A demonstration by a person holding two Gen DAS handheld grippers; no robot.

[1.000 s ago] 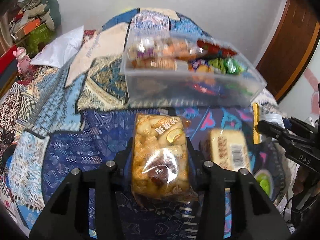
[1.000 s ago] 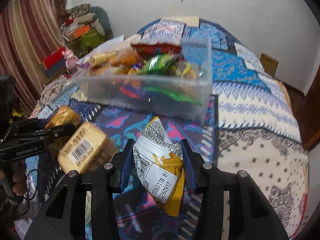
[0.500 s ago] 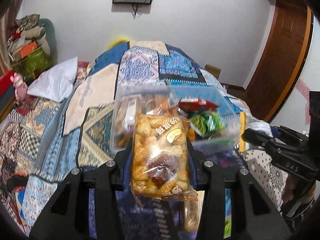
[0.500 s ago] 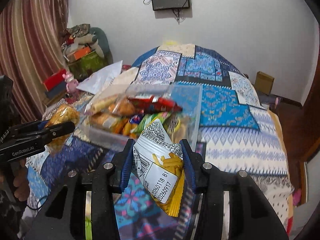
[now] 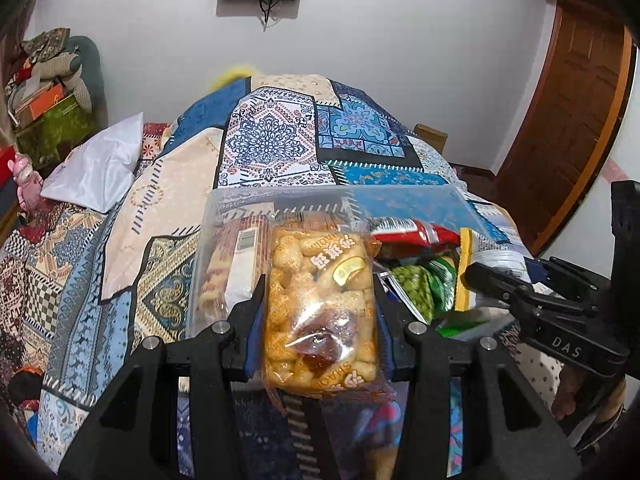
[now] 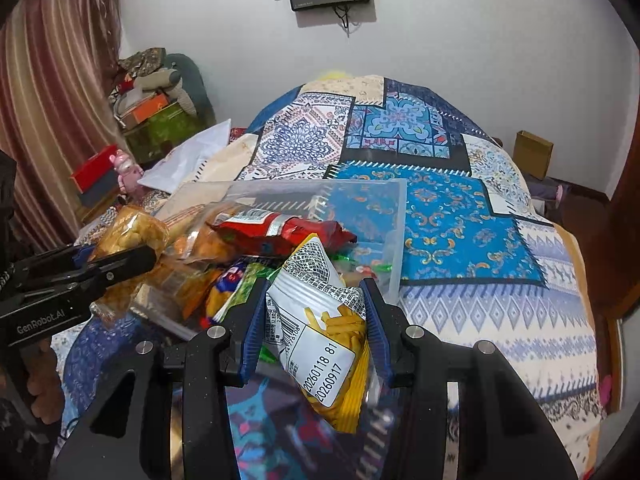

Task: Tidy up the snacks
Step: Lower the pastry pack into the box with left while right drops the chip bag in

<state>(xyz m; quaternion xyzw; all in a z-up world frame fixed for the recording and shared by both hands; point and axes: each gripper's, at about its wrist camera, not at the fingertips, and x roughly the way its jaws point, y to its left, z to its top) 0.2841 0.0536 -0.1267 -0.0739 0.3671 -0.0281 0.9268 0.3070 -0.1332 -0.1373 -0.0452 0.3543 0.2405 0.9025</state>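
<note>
The left gripper (image 5: pixel 320 312) has its fingers pressed against both sides of a clear bag of golden puffed snacks (image 5: pixel 320 308), held up at the near left edge of the clear plastic bin (image 5: pixel 280 196) on the patchwork bedspread (image 5: pixel 272 140). Inside the bin lie a red packet (image 6: pixel 280 232) and green packets (image 5: pixel 416 288). To the right, the right gripper (image 6: pixel 316 320) clamps a yellow-and-white fries packet (image 6: pixel 320 320) at the bin's near right corner.

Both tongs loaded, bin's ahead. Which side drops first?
Probably right. The right tongs hold the fries packet with its top at the clear bin's open end; the left tongs hold the biscuit pack over a fuller section.
</note>
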